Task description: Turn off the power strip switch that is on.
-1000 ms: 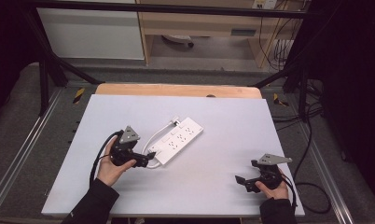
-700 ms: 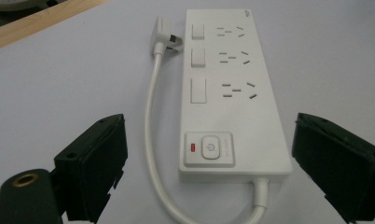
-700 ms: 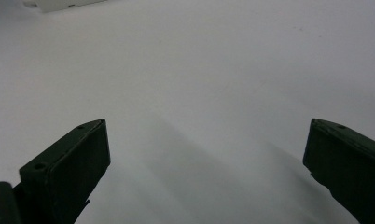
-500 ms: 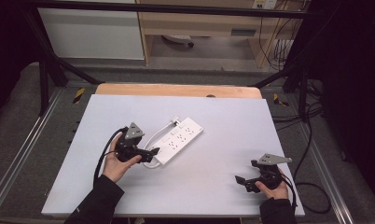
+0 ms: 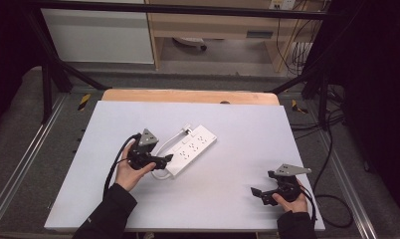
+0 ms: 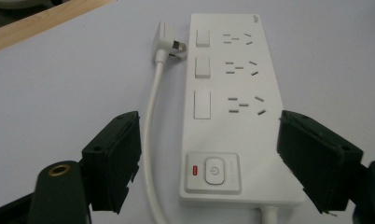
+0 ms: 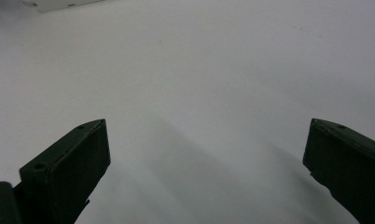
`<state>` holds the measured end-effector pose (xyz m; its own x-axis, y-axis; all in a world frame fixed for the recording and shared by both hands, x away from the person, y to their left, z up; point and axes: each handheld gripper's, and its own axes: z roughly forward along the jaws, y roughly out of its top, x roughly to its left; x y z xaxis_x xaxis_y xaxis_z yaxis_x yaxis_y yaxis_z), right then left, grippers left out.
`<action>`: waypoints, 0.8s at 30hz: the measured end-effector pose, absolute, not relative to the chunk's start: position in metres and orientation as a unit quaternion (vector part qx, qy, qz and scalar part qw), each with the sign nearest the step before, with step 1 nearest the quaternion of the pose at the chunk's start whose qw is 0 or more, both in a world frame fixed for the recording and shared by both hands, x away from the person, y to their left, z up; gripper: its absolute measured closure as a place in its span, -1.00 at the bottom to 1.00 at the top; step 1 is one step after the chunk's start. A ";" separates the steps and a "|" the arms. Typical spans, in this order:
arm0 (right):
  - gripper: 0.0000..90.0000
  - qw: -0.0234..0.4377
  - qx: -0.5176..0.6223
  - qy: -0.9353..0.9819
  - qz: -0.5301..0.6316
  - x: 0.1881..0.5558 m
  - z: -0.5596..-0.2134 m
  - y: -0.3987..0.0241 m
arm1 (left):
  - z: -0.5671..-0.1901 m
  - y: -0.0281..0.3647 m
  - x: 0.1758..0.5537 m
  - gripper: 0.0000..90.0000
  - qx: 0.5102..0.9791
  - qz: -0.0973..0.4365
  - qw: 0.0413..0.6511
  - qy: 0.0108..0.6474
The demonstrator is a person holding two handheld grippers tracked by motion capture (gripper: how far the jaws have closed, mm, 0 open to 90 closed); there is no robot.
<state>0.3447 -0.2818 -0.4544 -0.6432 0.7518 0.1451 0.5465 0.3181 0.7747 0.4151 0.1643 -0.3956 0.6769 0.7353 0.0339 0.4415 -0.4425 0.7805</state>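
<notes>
A white power strip (image 5: 189,151) is seen lying flat near the middle of the white table (image 5: 238,124) in the high view, set on a diagonal from lower left to upper right. Its white cord (image 5: 164,149) is looped along its left side, and the plug (image 5: 187,130) is laid just beside the strip's far end. The left gripper (image 5: 167,159) is held in the left hand (image 5: 127,172) at the strip's near end, left of centre in that frame. In the left gripper view the jaws are spread wide, one to each side of the strip (image 6: 234,112), with the cord (image 6: 150,140) between the left jaw and the strip; no contact with either can be made out. A power button (image 6: 213,170) with a small red light (image 6: 194,171) is seen at the near end, and three rocker switches beside three socket groups farther up. The right gripper (image 5: 257,194) is held in the right hand (image 5: 290,201) at the lower right of the high view, well apart from the strip. In the right gripper view its jaws are spread wide over bare table (image 7: 199,93), with nothing between them.
</notes>
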 end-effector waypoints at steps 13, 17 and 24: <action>-0.97 0.121 0.404 0.804 0.420 0.345 -0.455 -0.282 | -0.400 0.156 0.421 -0.29 0.825 0.192 0.388 0.362; -0.97 0.121 0.403 0.804 0.420 0.345 -0.455 -0.282 | -0.401 0.154 0.422 -0.22 0.825 0.194 0.388 0.363; -0.97 0.121 0.403 0.804 0.420 0.345 -0.455 -0.282 | -0.403 0.151 0.424 -0.09 0.824 0.196 0.387 0.364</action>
<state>0.3451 -0.2817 -0.4548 -0.6457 0.7499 0.1442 0.5465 0.3220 0.7731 0.4243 0.1507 -0.4032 0.6576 0.7522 0.0412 0.4492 -0.4355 0.7801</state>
